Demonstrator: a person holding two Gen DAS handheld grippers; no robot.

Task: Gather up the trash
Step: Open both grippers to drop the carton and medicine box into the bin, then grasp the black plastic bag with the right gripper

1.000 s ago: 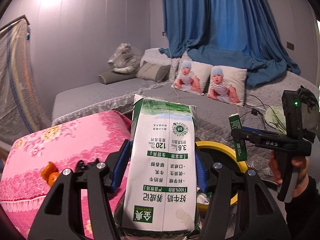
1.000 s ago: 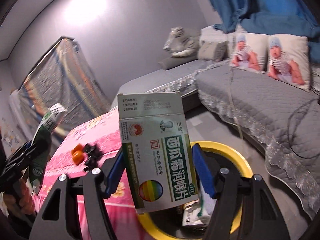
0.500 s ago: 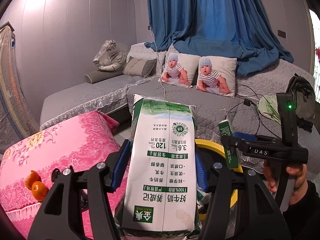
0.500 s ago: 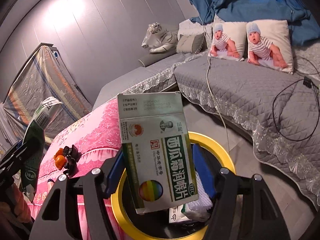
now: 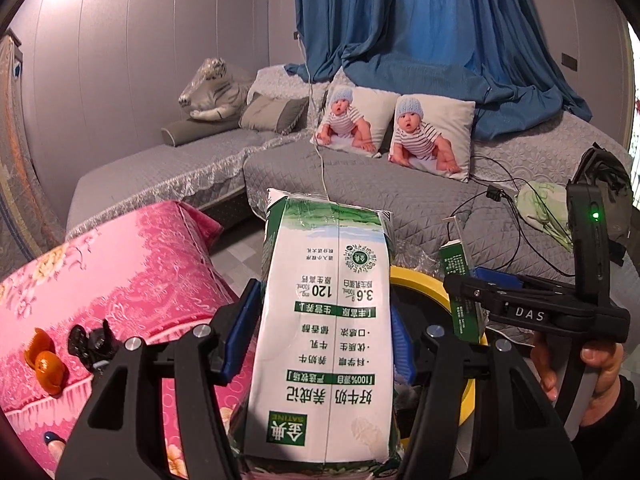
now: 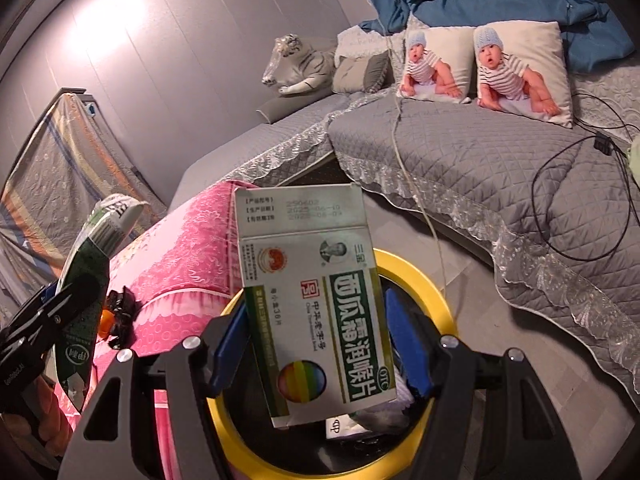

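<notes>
My left gripper (image 5: 320, 340) is shut on a green and white milk carton (image 5: 324, 332), held upright above the near edge of a yellow-rimmed trash bin (image 5: 420, 280). My right gripper (image 6: 316, 340) is shut on a white and green medicine box (image 6: 316, 312), held right over the same bin (image 6: 416, 280), which has trash inside. In the left wrist view the right gripper (image 5: 468, 300) shows on the right with the box edge-on (image 5: 460, 292). In the right wrist view the left gripper (image 6: 60, 304) with the carton (image 6: 84, 288) shows at far left.
A pink floral table cover (image 5: 120, 272) lies to the left of the bin, with orange and black peel bits (image 5: 68, 352) on it. A grey quilted sofa (image 6: 480, 152) with baby-print pillows (image 5: 432, 136), cables (image 6: 580, 184) and a toy tiger (image 5: 212, 92) stands behind.
Both grippers have moved with their loads. The right gripper now shows lower and nearer in the left view, and its box hangs over more of the bin's opening. Both grips are unchanged.
</notes>
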